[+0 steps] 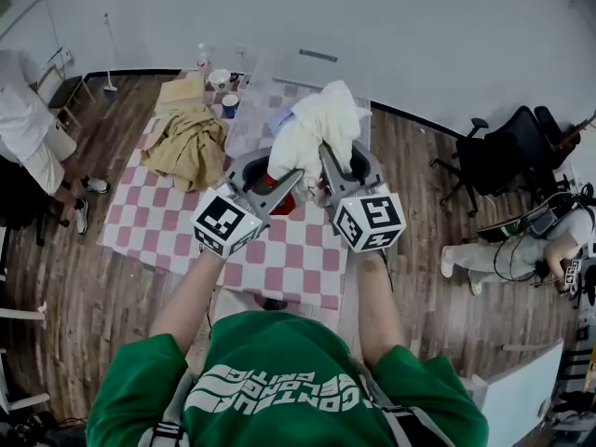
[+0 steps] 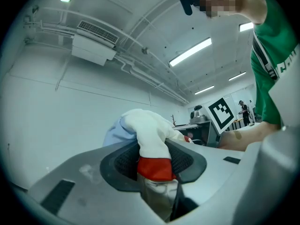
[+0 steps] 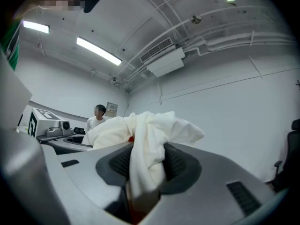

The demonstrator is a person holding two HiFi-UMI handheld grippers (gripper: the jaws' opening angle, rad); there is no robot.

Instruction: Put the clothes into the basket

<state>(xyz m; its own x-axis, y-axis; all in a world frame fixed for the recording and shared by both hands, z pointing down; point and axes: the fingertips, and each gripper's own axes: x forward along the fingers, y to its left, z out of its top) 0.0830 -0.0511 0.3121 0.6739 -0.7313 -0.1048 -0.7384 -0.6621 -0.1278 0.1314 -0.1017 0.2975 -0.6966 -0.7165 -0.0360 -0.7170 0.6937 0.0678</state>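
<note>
Holding one white garment (image 1: pixel 317 128) between both tools, you have it bunched in the upper centre of the head view, above the far half of the checkered table (image 1: pixel 289 259). Left gripper (image 1: pixel 267 179): jaws clenched on a fold of the garment, with a red trim (image 2: pixel 154 168) pinched between the pads in the left gripper view. Right gripper (image 1: pixel 341 168): jaws likewise clamped on white cloth, which spills over the pads in the right gripper view. The two grippers sit close together, side by side. A khaki garment (image 1: pixel 186 142) lies crumpled on the table at upper left, near two cups (image 1: pixel 230 105).
</note>
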